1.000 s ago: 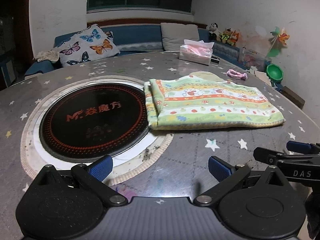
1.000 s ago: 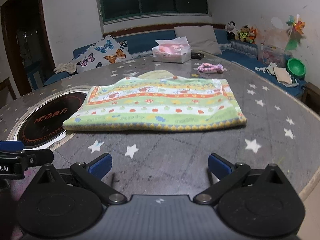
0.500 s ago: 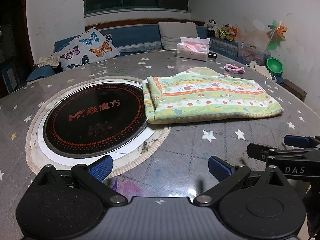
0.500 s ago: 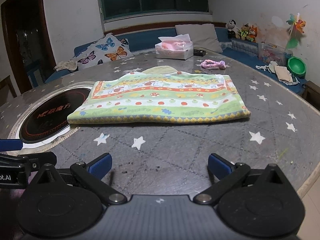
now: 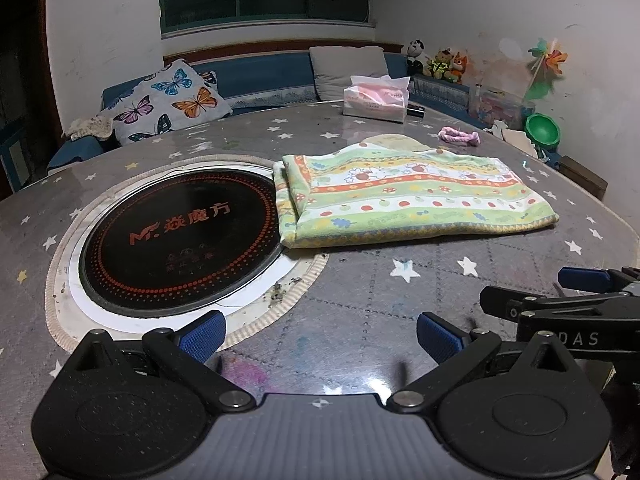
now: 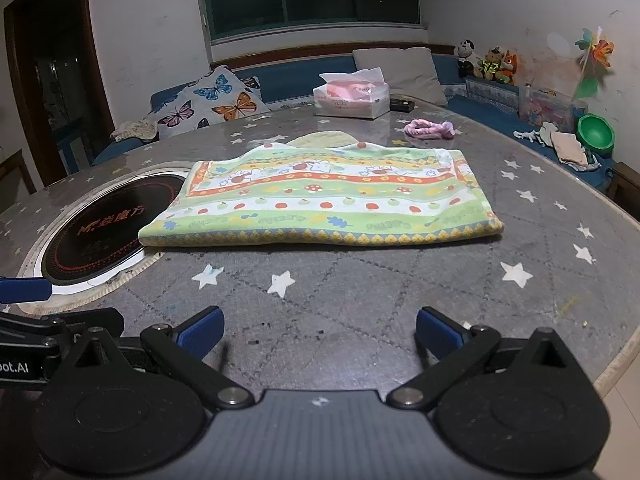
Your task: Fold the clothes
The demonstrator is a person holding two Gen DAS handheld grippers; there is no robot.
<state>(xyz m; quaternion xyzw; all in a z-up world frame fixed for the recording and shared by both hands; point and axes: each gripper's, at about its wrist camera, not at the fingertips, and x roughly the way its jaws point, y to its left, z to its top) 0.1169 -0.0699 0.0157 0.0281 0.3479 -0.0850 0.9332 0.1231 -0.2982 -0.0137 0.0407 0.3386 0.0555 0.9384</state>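
A folded green, white and orange patterned cloth [image 5: 408,196] [image 6: 320,204] lies flat on the grey star-print table [image 5: 360,292] [image 6: 360,280], its left end overlapping the rim of the round black cooktop [image 5: 176,236] [image 6: 96,228]. My left gripper [image 5: 320,334] hovers open near the table's front edge, well short of the cloth, with nothing between its blue pads. My right gripper [image 6: 320,330] is likewise open and empty, in front of the cloth's long near edge. Each gripper shows at the side of the other's view.
A tissue box [image 6: 352,96] and a pink hair band [image 6: 428,128] sit at the far side of the table. A small dark object [image 6: 402,105] lies beside the box. A blue sofa with a butterfly cushion [image 5: 168,104] lies beyond. The table edge curves off at right [image 6: 616,364].
Both grippers have drawn back and up from the cloth, which looks smaller and farther off. The cloth itself has not moved. Both stayed open.
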